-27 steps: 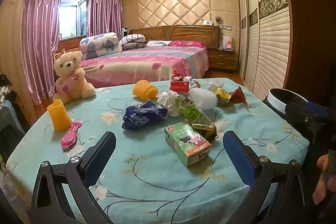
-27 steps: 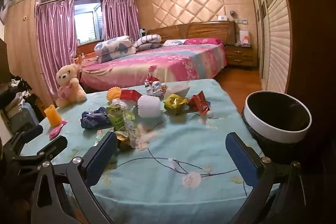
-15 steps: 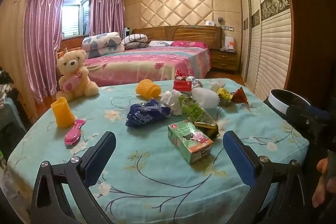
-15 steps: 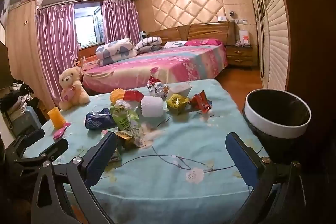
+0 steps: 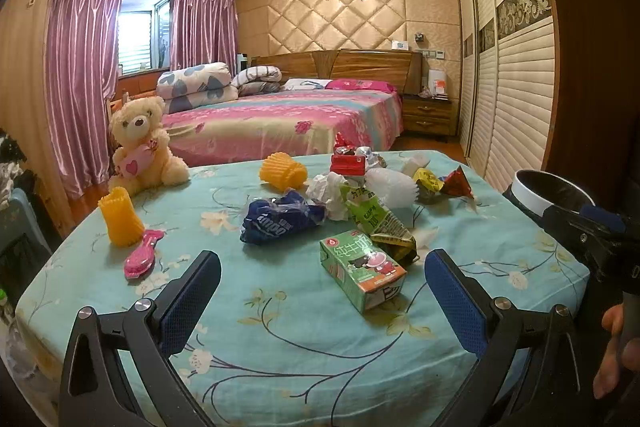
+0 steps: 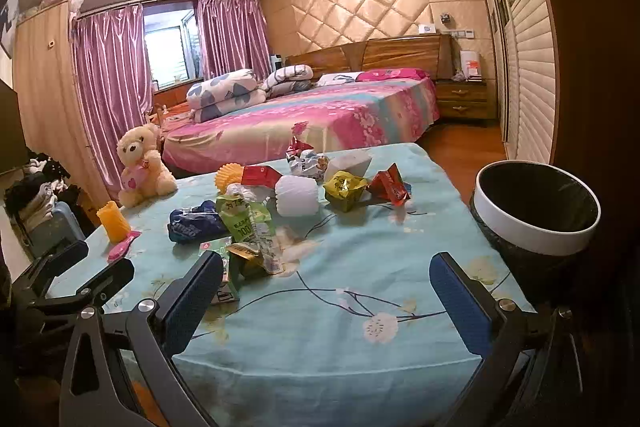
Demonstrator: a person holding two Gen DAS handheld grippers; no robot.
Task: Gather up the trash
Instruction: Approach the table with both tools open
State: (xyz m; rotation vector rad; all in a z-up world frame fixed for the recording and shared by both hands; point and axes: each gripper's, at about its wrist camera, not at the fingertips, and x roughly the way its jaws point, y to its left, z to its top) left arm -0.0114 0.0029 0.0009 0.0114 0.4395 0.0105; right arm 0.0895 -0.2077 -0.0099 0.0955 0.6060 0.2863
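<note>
Trash lies on a table with a teal flowered cloth point(image 5: 280, 339). A green milk carton point(image 5: 362, 275) is nearest, just beyond my open left gripper point(image 5: 320, 291). Behind it lie a green wrapper point(image 5: 370, 213), a blue bag point(image 5: 280, 219), crumpled white paper point(image 5: 328, 187), a white foam sleeve point(image 6: 297, 195), a yellow wrapper point(image 6: 345, 185) and a red wrapper point(image 6: 390, 185). My right gripper point(image 6: 326, 291) is open over the cloth point(image 6: 340, 339), nothing between its fingers. A black bin with a white rim point(image 6: 538, 211) stands off the table's right edge.
A teddy bear point(image 5: 140, 147), two yellow foam sleeves point(image 5: 120, 217), point(image 5: 283, 173) and a pink brush point(image 5: 144, 259) sit on the table's left and back. A bed point(image 5: 288, 119) stands behind. Wardrobe doors point(image 5: 516, 67) line the right. A person's hand point(image 5: 616, 347) shows at the right.
Both grippers have drifted slightly; the table's trash sits a little lower and nearer in both views. Nothing on the table has been touched.
</note>
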